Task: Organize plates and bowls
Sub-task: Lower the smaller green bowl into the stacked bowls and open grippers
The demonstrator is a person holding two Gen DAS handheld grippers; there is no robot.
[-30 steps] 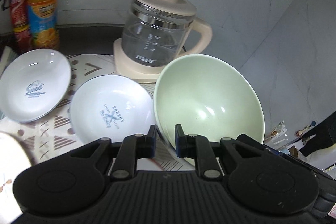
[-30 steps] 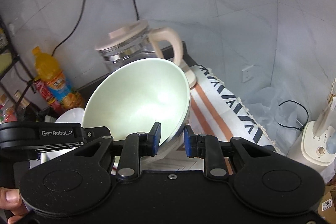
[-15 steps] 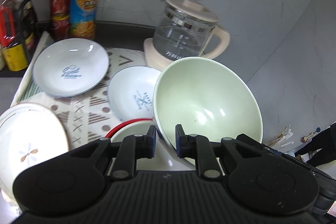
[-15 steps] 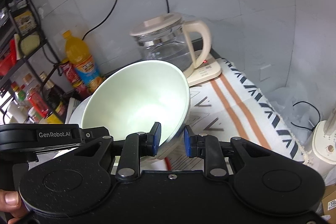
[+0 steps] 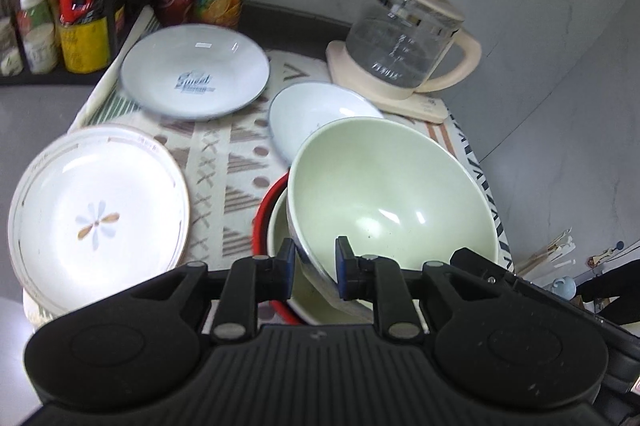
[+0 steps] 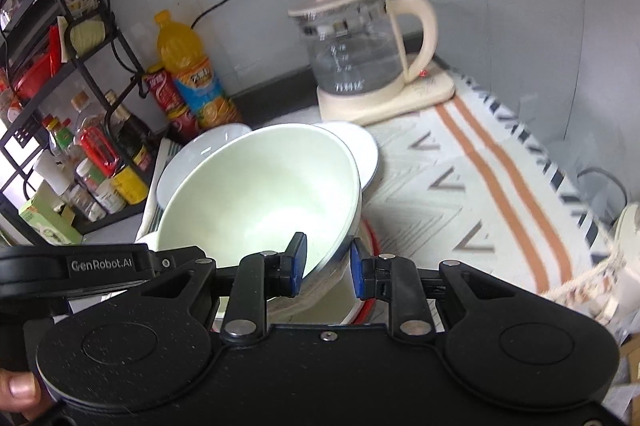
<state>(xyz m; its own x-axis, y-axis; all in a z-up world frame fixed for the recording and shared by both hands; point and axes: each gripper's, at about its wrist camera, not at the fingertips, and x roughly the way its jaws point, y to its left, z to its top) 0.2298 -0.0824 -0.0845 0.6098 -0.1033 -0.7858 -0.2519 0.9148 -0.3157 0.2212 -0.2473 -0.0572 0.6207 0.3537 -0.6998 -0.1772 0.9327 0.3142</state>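
Pale-green bowl (image 5: 392,194) is pinched by both tools: the left hand-held gripper (image 5: 314,268) and the right hand-held gripper (image 6: 328,268) each sit nearly closed on its near rim, one pad inside and one outside. A second ago only two white dishes lay ahead of the left one; now a flower-patterned plate (image 5: 96,210) has come into view to its left, and a red-rimmed bowl (image 5: 268,222) sits directly beneath the green bowl, which tilts over it. Green bowl is empty. Farther ahead stand the lettered plate (image 5: 196,82), a smaller white bowl (image 5: 316,114) and an empty glass kettle (image 5: 404,38) on the table's patterned cloth (image 6: 460,194).
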